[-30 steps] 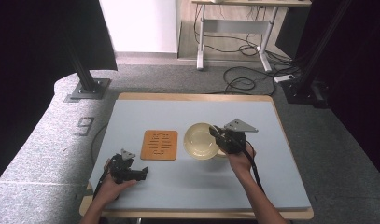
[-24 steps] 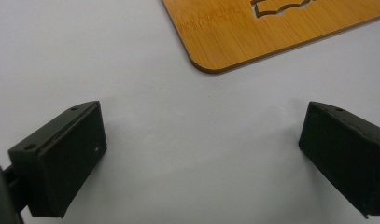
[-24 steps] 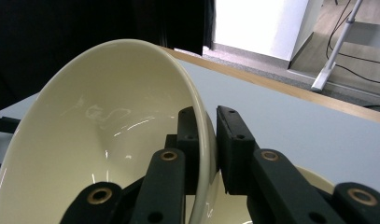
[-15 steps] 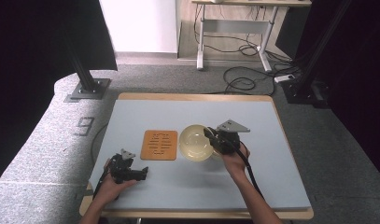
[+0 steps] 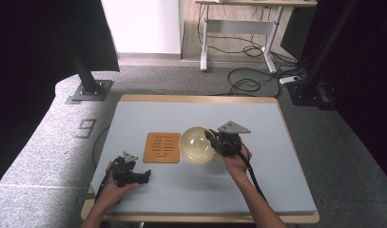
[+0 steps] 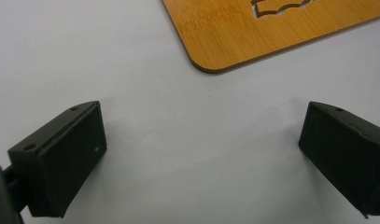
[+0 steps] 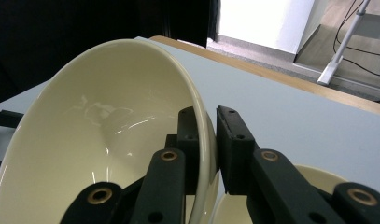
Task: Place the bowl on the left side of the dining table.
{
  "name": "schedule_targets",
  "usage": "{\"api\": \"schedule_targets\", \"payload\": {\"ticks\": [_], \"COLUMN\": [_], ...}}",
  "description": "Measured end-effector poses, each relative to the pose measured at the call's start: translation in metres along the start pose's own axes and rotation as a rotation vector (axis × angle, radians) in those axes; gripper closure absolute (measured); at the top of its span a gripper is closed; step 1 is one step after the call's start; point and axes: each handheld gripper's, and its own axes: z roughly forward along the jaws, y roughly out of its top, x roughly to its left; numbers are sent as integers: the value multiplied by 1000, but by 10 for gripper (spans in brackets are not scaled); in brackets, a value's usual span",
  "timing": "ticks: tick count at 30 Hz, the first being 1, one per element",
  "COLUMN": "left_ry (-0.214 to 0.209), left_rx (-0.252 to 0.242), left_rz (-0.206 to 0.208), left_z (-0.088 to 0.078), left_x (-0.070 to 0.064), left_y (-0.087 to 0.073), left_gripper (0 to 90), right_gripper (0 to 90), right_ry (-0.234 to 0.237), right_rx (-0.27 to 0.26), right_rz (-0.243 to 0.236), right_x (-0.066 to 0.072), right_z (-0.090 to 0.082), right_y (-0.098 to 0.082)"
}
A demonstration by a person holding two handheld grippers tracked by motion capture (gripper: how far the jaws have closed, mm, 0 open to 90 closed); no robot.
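Resting on the desk (image 5: pixel 286 142) at its near left, the left hand-held gripper (image 5: pixel 142 176) has jaws spread wide and empty, with the bamboo trivet (image 5: pixel 163 147) just beyond. Right of the trivet, the right hand-held gripper (image 7: pixel 207 140) is clamped on the rim of the cream bowl (image 7: pixel 108 135), tilted above a 2nd bowl (image 7: pixel 313 173). Judged step: carrying the bowl toward the trivet; next calls for levelling and lowering it squarely.
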Motion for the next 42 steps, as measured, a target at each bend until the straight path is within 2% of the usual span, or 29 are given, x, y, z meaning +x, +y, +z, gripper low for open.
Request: {"api": "schedule_targets", "payload": {"ticks": [19, 42], "left_ry": [1, 1], "left_rx": [0, -1], "left_rz": [0, 1], "left_z": [0, 0], "left_x": [0, 0], "left_y": [0, 0], "left_gripper": [8, 9], "right_gripper": [801, 801], "right_ry": [30, 41], "right_rx": [14, 29], "right_rz": [-13, -28], "right_x": [13, 22], "right_z": [20, 34], "right_y": [3, 5]}}
